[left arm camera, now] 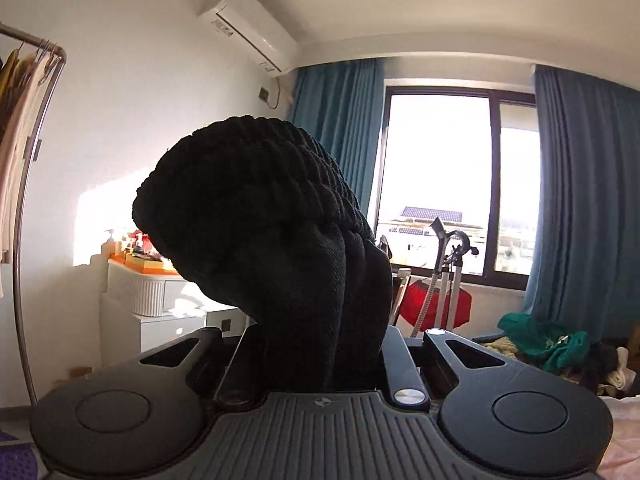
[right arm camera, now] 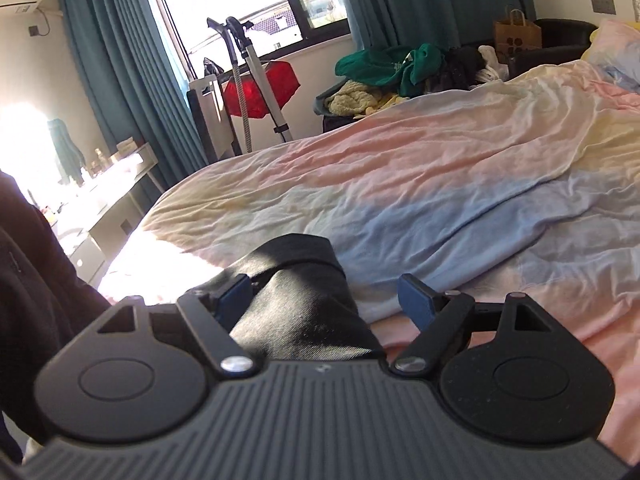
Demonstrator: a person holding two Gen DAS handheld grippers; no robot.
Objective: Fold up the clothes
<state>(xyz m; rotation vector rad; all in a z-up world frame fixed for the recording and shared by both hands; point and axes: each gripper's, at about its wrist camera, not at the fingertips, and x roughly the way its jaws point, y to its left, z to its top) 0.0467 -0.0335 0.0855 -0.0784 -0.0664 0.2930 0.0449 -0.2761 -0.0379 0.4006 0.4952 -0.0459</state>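
**Mia:** What is the left gripper (left arm camera: 320,360) doing?

**Ben:** It pinches a black knit garment (left arm camera: 264,216). The jaws are squeezed close, with the cloth bunched up between them. The ribbed edge sticks up high, in front of the white wall and the window (left arm camera: 440,176).

**Mia:** And the right gripper (right arm camera: 324,300)?

**Ben:** Its jaws are wide apart. A smooth black cloth (right arm camera: 304,304) lies between the blue pads (right arm camera: 416,300). It touches the left pad but not the right one, so nothing is squeezed.

**Mia:** Is it the same garment?

**Ben:** I cannot tell. It looks smoother.

**Mia:** What is under it?

**Ben:** A bed (right arm camera: 440,184) with a wrinkly sheet, pink, yellow and blue.

**Mia:** What else is there?

**Ben:** A pile of clothes (right arm camera: 396,68) past the bed, near the blue curtains (right arm camera: 120,80). A brown paper bag (right arm camera: 516,34) stands beside it.
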